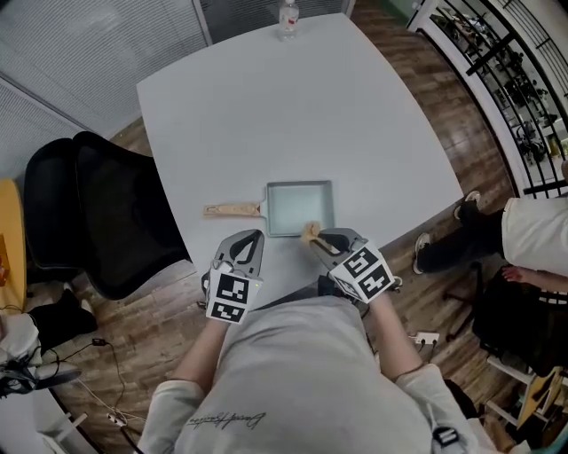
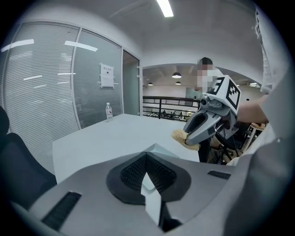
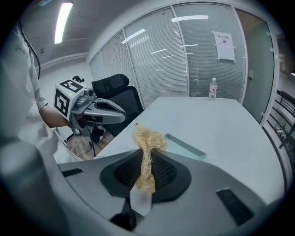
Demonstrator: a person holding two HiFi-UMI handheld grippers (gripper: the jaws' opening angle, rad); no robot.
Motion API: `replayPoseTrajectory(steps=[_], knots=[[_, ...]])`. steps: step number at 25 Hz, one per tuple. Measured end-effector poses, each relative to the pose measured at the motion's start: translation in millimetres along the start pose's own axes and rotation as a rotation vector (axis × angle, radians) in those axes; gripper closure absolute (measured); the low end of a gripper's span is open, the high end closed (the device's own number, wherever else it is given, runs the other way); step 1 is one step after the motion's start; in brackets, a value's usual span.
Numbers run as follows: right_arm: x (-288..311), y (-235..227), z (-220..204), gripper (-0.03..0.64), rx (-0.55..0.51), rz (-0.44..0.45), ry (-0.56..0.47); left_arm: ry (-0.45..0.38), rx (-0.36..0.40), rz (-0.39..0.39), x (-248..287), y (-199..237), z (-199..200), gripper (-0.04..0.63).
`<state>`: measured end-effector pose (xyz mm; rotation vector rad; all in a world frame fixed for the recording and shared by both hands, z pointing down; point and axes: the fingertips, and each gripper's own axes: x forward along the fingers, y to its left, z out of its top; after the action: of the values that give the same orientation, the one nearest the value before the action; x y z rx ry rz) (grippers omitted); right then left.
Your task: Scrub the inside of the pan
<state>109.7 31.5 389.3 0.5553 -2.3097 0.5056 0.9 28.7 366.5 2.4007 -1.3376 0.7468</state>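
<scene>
A square grey pan [image 1: 300, 207] with a wooden handle [image 1: 232, 210] pointing left lies near the white table's [image 1: 266, 106] near edge. My right gripper [image 1: 319, 239] hovers over the pan's near right corner, shut on a tan fibrous scrubber [image 1: 310, 232]. In the right gripper view the scrubber [image 3: 146, 140] is pinched between the jaws and sticks out past the tips, with the pan [image 3: 185, 146] just beyond. My left gripper [image 1: 250, 239] is shut and empty, just near of the pan's handle end. The left gripper view shows the right gripper [image 2: 203, 127] holding the scrubber [image 2: 181, 135].
A water bottle [image 1: 287, 18] stands at the table's far edge. A black office chair [image 1: 98, 213] sits left of the table. A person's legs [image 1: 470, 232] are at the right. A railing [image 1: 497, 62] runs along the far right.
</scene>
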Motion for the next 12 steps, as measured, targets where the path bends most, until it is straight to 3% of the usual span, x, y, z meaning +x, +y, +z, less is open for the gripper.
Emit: replayPoseTrajectory(steps=[12], knots=[[2.1,7.9,1.0,0.551,-0.013,-0.003,-0.021,-0.012,0.021,0.005,-8.8,4.9,0.1,0.584]])
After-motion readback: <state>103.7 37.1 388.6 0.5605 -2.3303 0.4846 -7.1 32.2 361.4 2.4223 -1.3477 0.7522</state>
